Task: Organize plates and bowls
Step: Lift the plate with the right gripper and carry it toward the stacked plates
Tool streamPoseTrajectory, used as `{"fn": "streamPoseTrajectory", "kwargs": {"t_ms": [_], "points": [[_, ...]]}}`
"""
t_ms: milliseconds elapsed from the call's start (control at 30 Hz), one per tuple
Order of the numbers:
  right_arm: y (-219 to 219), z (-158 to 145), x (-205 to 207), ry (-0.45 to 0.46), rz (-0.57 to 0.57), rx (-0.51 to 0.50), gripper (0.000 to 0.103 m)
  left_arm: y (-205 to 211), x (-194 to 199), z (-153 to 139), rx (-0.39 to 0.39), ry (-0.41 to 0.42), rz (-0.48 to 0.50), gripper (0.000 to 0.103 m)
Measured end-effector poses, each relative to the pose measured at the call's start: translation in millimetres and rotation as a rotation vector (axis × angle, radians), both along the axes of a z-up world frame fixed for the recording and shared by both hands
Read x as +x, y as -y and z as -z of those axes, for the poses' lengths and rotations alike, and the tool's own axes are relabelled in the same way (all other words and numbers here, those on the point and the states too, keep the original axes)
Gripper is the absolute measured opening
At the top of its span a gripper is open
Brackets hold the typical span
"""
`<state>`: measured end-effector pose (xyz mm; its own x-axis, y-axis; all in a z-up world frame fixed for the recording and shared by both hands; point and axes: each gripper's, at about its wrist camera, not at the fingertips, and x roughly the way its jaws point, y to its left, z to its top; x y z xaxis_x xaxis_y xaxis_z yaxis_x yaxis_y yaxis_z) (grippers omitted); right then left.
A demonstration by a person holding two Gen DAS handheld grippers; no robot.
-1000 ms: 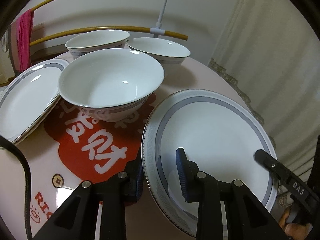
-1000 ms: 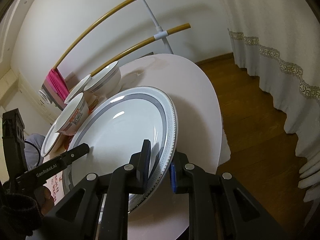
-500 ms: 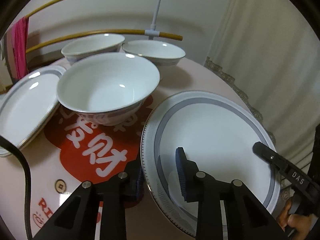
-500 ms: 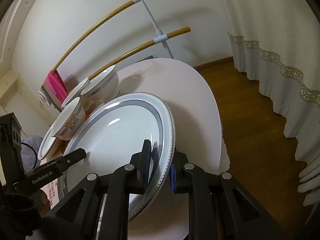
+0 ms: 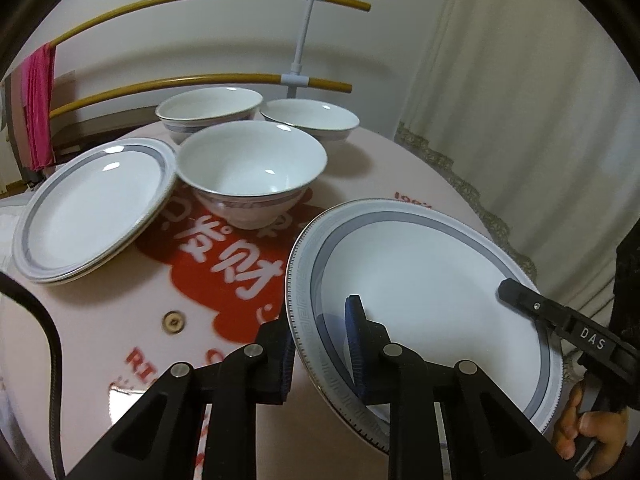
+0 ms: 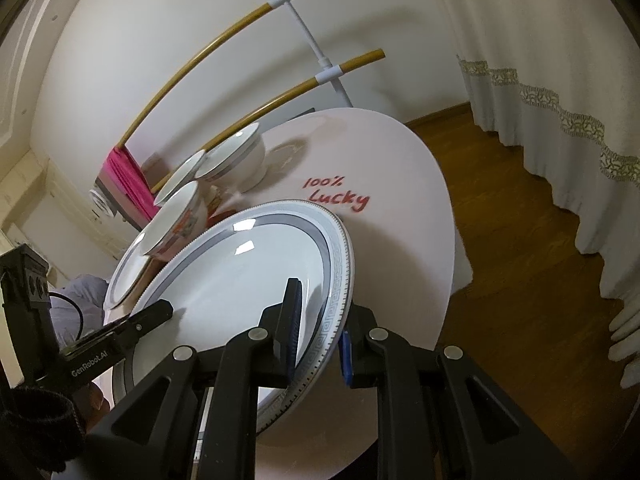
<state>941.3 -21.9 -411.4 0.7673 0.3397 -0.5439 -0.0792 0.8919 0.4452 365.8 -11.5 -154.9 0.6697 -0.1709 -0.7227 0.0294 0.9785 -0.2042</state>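
Note:
A large white plate with a grey band hangs tilted above the round pink table, held from both sides. My left gripper has the plate's near-left rim between its pads, and its jaws are closing on it. My right gripper is shut on the opposite rim; its finger shows in the left wrist view. A stack of matching plates lies at the left. One white bowl stands mid-table, with two more bowls behind it.
A drying rack with yellow bars stands behind the table, a pink cloth hanging on it. A cream curtain hangs at the right over wooden floor. A red print covers the table's middle.
The plate has come up off the table with both grippers, uncovering red lettering beneath it. The left jaws have narrowed on the rim. The bowls and plate stack now look farther away.

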Motion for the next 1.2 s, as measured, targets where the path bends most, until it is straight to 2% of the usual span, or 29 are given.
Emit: {"fn": "streamPoseTrajectory", "kwargs": {"t_ms": [300, 567, 1000, 1200], "points": [[-38, -21, -26, 0.034, -0.032, -0.021, 0.016, -41, -50, -29, -0.039, 0.071, -0.026, 0.018], [-82, -37, -32, 0.069, -0.09, -0.051, 0.017, -92, -89, -43, -0.067, 0.128, -0.093, 0.018], [-185, -45, -1, 0.079, -0.22, -0.065, 0.017, -192, -135, -56, -0.069, 0.195, -0.245, 0.018], [-228, -43, 20, 0.07, -0.274, -0.066, 0.017, -231, -144, -54, -0.065, 0.189, -0.306, 0.018]]}}
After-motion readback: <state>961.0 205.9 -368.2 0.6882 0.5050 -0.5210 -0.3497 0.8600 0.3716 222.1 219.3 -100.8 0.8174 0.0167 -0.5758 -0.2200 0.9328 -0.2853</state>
